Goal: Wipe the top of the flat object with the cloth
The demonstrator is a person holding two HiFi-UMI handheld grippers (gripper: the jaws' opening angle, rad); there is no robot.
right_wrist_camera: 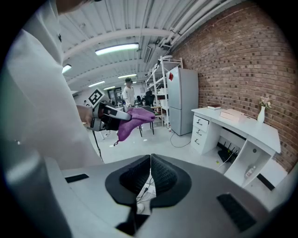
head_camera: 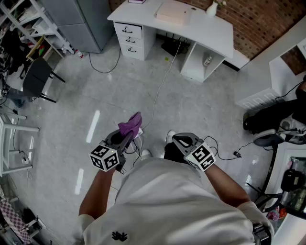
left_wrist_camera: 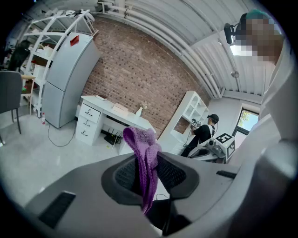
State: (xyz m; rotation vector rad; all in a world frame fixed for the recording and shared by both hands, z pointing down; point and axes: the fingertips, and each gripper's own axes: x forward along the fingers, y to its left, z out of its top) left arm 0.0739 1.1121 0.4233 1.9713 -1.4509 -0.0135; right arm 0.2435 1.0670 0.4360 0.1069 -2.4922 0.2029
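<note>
A person's white shirt (head_camera: 177, 206) fills the bottom of the head view, closest to the camera, with both forearms reaching forward from it. Each hand holds a gripper out over a pale grey floor (head_camera: 201, 110).

The left gripper (head_camera: 126, 139) is clenched on a purple cloth (head_camera: 132, 123). In the left gripper view the knitted cloth is pinched between the dark ribbed pads; one bunched end stands above the jaws and a thinner end hangs below them. The right gripper (head_camera: 176, 139) sits just beside the left one, level with it. Its jaws are pressed together with nothing between them, as the right gripper view shows.

The flat object (head_camera: 173, 12), a pale pinkish slab, lies on top of a white desk (head_camera: 210, 28) at the far side of the room, well apart from both grippers and from the cloth. A small white vase (head_camera: 212, 8) stands on the desk near it, and a set of drawers (head_camera: 130, 40) forms the desk's left end. A tall grey fridge (head_camera: 81, 19) stands to the left of the desk, against a brick wall (left_wrist_camera: 139, 79). A thin white cable (head_camera: 160, 88) runs across the floor from the desk toward the person. A dark chair (head_camera: 40, 79) stands at the left.
</note>
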